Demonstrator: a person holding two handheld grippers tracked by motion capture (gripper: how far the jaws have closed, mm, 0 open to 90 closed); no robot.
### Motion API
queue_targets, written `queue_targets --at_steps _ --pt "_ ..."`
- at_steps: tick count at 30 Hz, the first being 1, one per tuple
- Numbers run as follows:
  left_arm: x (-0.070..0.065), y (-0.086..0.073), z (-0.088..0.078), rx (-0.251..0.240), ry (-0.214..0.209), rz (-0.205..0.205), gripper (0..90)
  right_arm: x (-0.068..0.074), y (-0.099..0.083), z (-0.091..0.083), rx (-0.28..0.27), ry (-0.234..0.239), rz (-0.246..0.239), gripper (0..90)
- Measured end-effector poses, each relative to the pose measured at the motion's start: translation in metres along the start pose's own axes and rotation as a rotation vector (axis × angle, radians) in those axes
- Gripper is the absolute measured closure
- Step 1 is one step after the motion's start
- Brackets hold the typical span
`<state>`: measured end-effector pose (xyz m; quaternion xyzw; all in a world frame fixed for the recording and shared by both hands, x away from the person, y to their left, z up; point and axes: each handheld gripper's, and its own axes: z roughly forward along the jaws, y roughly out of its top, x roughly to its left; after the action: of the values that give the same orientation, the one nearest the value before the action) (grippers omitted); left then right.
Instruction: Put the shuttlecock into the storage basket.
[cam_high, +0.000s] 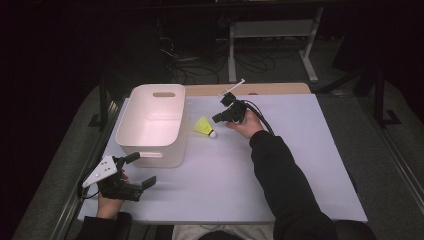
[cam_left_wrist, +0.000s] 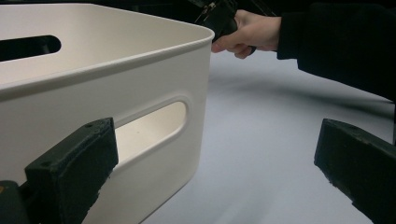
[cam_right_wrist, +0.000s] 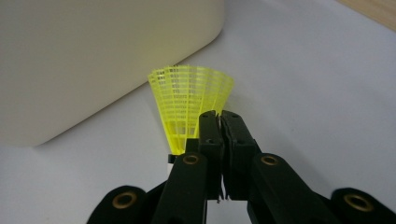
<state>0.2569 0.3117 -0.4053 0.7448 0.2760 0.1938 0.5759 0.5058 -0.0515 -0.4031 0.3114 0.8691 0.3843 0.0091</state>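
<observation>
A yellow mesh shuttlecock (cam_high: 203, 125) with a white cork lies on the white table (cam_high: 300, 165), just right of the white bin (cam_high: 152, 125). My right gripper (cam_high: 218, 118) hovers at the shuttlecock's right side. In the right gripper view its jaws (cam_right_wrist: 219, 116) are pressed together, and the yellow skirt (cam_right_wrist: 187, 93) fans out just beyond and below the tips; I cannot tell whether they pinch the mesh. My left gripper (cam_high: 141, 170) rests near the table's front left corner, open, with nothing between its jaws. It faces the bin's slotted near wall (cam_left_wrist: 154, 121).
The bin is empty and has handle slots in its end walls. A wooden strip (cam_high: 250, 89) runs along the table's far edge. Beyond it are a metal frame and cables on a dark floor. The person's right sleeve (cam_high: 280, 175) crosses the table's middle.
</observation>
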Motion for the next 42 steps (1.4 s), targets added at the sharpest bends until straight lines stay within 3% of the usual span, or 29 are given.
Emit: queue_targets --at_steps 7,17,22,28,29,33,34,36,37,42 --pt "0.000 0.000 0.000 0.002 0.000 0.001 0.0 0.004 0.004 -0.012 0.000 -0.001 -0.019 76.5" --pt "0.000 0.000 0.000 0.003 -0.002 -0.001 0.0 0.010 0.010 -0.025 -0.003 -0.066 -0.073 54.8" --pt "0.000 0.000 0.000 0.004 -0.003 0.000 0.0 0.011 0.014 -0.029 0.000 -0.051 -0.075 46.9" --pt "0.000 0.000 0.000 0.003 -0.004 0.000 0.0 0.013 0.020 -0.033 0.002 -0.084 -0.078 35.4" --pt "0.000 0.000 0.000 0.003 -0.004 0.000 0.0 0.013 0.021 -0.034 0.001 -0.084 -0.073 29.4" --pt "0.000 0.000 0.000 0.003 -0.006 -0.001 0.0 0.013 0.024 -0.034 0.006 -0.070 -0.066 20.4" --pt "0.000 0.000 0.000 0.001 -0.005 -0.001 0.0 0.012 0.026 -0.034 0.017 -0.060 -0.076 13.0" --pt "0.000 0.000 0.000 0.001 -0.004 -0.002 0.0 0.012 0.026 -0.034 0.024 -0.051 -0.079 12.1" --pt "0.000 0.000 0.000 0.001 -0.005 -0.002 0.0 0.013 0.027 -0.032 0.040 -0.049 -0.079 6.1" --pt "0.000 0.000 0.000 0.000 -0.006 -0.003 0.0 0.016 0.028 -0.024 0.092 -0.049 -0.096 0.6"
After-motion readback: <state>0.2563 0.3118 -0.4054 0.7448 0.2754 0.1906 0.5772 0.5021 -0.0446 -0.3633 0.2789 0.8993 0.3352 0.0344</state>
